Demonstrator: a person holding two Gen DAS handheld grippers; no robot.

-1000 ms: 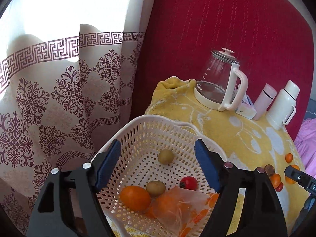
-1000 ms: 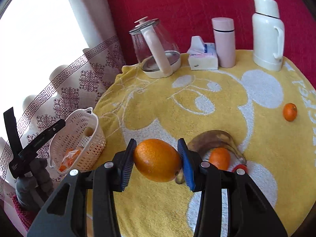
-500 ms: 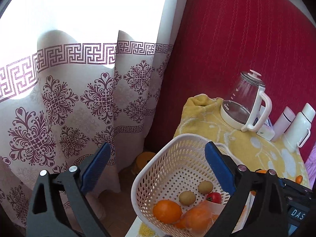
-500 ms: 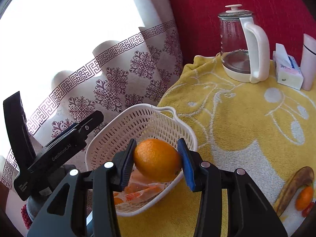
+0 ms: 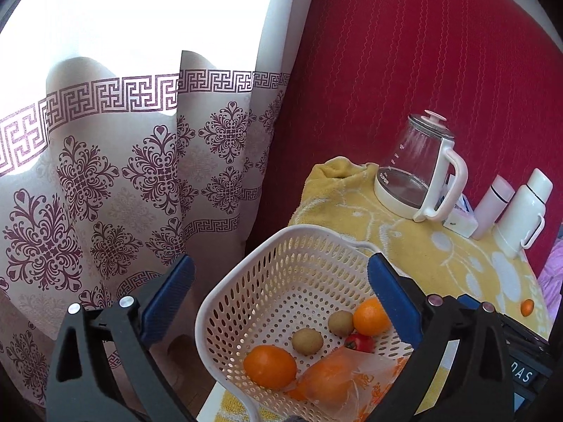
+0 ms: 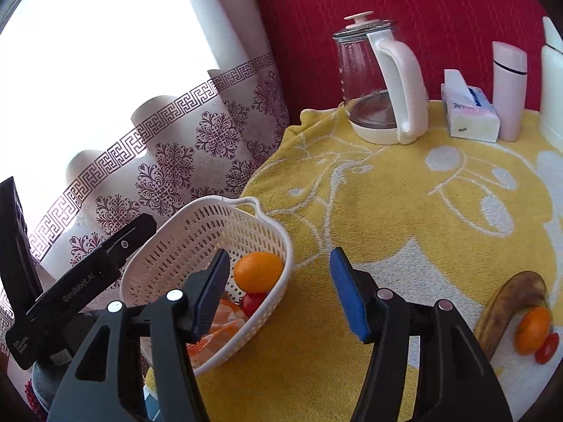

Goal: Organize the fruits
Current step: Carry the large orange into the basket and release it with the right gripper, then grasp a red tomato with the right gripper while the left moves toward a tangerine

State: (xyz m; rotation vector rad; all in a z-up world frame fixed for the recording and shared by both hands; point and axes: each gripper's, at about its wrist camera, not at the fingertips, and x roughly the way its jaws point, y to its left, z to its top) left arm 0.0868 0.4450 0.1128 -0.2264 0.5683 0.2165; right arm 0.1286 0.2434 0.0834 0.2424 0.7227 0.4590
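A white perforated basket (image 5: 211, 302) sits at the near left edge of the yellow towel (image 6: 404, 211). It holds two oranges (image 5: 269, 365) (image 5: 371, 316), two kiwis (image 5: 307, 341), a cherry tomato (image 5: 359, 343) and a plastic bag (image 5: 334, 379) with orange contents. My right gripper (image 6: 279, 283) is open, above the basket's (image 6: 285, 246) right rim; a free orange (image 6: 258, 270) lies just beyond its left finger. My left gripper (image 5: 281, 299) is open, with its fingers on either side of the basket. A browned banana (image 6: 510, 302), a mandarin (image 6: 533, 328) and a tomato (image 6: 547, 348) lie on the towel at right.
A glass kettle (image 6: 380, 81), a tissue box (image 6: 468, 112), a pink flask (image 6: 508, 88) and a white thermos (image 6: 552, 81) stand at the back. Another mandarin (image 5: 526, 306) lies far right. A patterned curtain (image 5: 123, 176) hangs left of the table edge.
My right gripper has opened and let go of the orange, which now lies in the basket. The left gripper has shifted only slightly beside the basket.
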